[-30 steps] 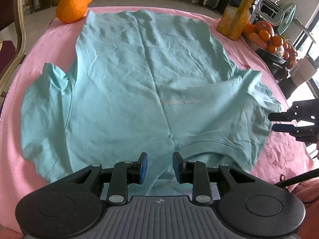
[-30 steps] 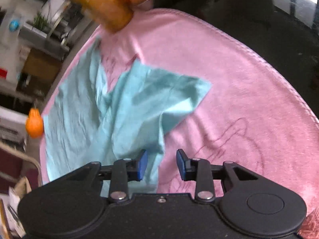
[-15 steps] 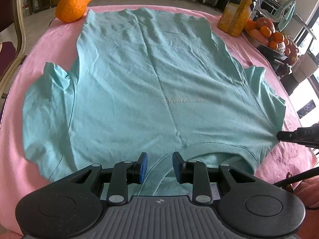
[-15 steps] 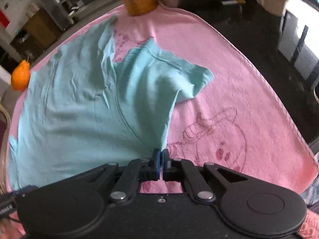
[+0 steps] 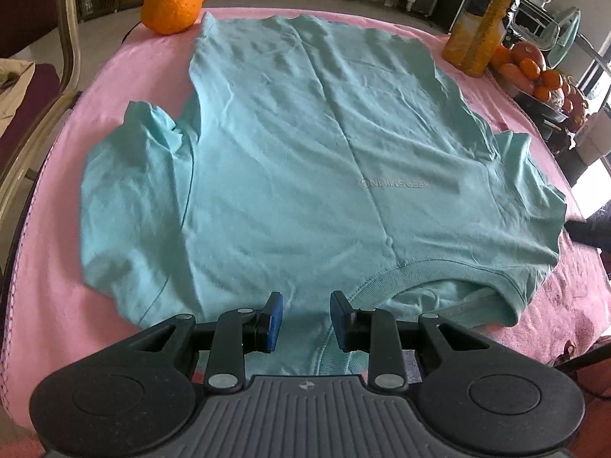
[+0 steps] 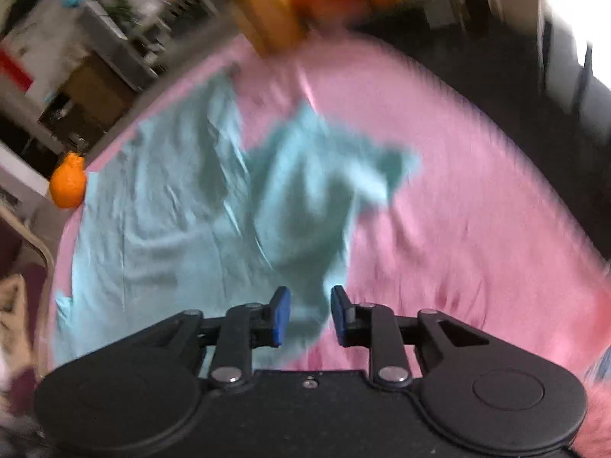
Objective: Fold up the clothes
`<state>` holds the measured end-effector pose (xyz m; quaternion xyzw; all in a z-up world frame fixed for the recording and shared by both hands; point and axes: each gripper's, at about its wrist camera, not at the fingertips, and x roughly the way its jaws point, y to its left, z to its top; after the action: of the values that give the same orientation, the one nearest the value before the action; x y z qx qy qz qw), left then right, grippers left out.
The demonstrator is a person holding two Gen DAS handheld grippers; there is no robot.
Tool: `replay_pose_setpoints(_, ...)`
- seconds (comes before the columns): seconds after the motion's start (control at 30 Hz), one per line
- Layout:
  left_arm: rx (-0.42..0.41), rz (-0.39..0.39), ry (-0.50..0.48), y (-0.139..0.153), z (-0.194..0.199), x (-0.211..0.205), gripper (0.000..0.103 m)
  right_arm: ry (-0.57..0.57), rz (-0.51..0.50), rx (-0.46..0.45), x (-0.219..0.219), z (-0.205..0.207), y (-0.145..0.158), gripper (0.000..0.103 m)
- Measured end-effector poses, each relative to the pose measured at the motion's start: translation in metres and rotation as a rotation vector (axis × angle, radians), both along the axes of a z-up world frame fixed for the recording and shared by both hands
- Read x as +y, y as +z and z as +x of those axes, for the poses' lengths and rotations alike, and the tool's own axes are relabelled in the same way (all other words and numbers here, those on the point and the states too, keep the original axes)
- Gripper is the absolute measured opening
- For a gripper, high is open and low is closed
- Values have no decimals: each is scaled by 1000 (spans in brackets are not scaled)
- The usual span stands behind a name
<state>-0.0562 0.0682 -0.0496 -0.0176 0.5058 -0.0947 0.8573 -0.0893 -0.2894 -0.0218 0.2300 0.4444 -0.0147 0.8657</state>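
— Logging item 1: teal T-shirt, spread flat on pink towel over worktop, collar nearest left gripper, hem toward far edge.
— Noted. Sleeves?
— 2 sleeves, both out to the sides, neither turned in; left one bunched at its upper edge.
— Grippers?
— Left gripper: jaws apart, nothing between, hovering at the collar. Right gripper: jaws apart, nothing held, above the shirt's right shoulder edge; view motion-blurred.
— Progress?
— Judged at start: laid out and roughly smoothed, 0 folds made. Left to do: sleeves in, sides over, body doubled.
— Surroundings?
— 1 orange citrus fruit at far left corner, 1 yellow carton at far right, fruit bowl beyond.
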Motion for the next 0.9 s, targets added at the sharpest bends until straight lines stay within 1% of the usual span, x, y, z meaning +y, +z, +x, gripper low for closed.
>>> replay_pose_setpoints(0.03, -1, 5, -8, -1, 0, -1, 28, 52, 14, -38, 5, 0, 4, 24)
replay_pose_setpoints(0.07, -1, 13, -17, -2, 0, -3, 28, 99, 33, -42, 12, 3, 3, 24)
replay_pose_setpoints(0.17, -3, 43, -53, -4, -3, -7, 28, 234, 17, 31, 39, 18, -17, 24)
replay_pose_setpoints(0.23, 13, 54, -84, -5, -9, -7, 28, 316, -47, 81, 58, 20, -25, 24)
replay_pose_setpoints(0.3, 20, 67, -120, -3, -22, -5, 28, 390, -129, 118, 72, 11, -24, 23)
replay_pose_setpoints(0.33, 36, 60, -132, -3, -28, -3, 27, 414, -161, 140, 76, 5, -21, 23)
replay_pose_setpoints(0.37, 44, 44, -135, -2, -33, 1, 28, 419, -172, 158, 76, 0, -19, 23)
replay_pose_setpoints(0.43, 39, 19, -123, 6, -42, 10, 27, 404, -169, 178, 73, -7, -16, 22)
replay_pose_setpoints(0.47, 21, 11, -99, 14, -43, 17, 27, 397, -155, 165, 73, -6, -12, 22)
replay_pose_setpoints(0.53, -23, -2, -41, 31, -43, 33, 27, 375, -95, 85, 70, -2, 7, 22)
replay_pose_setpoints(0.57, -48, -15, 3, 43, -40, 46, 27, 366, -62, 41, 69, 2, 21, 22)
replay_pose_setpoints(0.67, -91, -44, 118, 69, -30, 79, 29, 382, 1, -75, 76, 19, 67, 28)
replay_pose_setpoints(0.7, -100, -45, 156, 75, -25, 91, 31, 393, 13, -101, 79, 24, 79, 31)
replay_pose_setpoints(0.77, -93, -36, 229, 79, -14, 111, 33, 406, 54, -151, 87, 39, 93, 38)
replay_pose_setpoints(0.8, -84, -30, 267, 78, -7, 121, 34, 411, 76, -176, 92, 47, 99, 45)
replay_pose_setpoints(0.87, -61, -57, 339, 71, 7, 138, 35, 417, 131, -217, 95, 66, 98, 46)
replay_pose_setpoints(0.9, -46, -86, 378, 64, 14, 146, 35, 419, 153, -235, 96, 76, 93, 46)
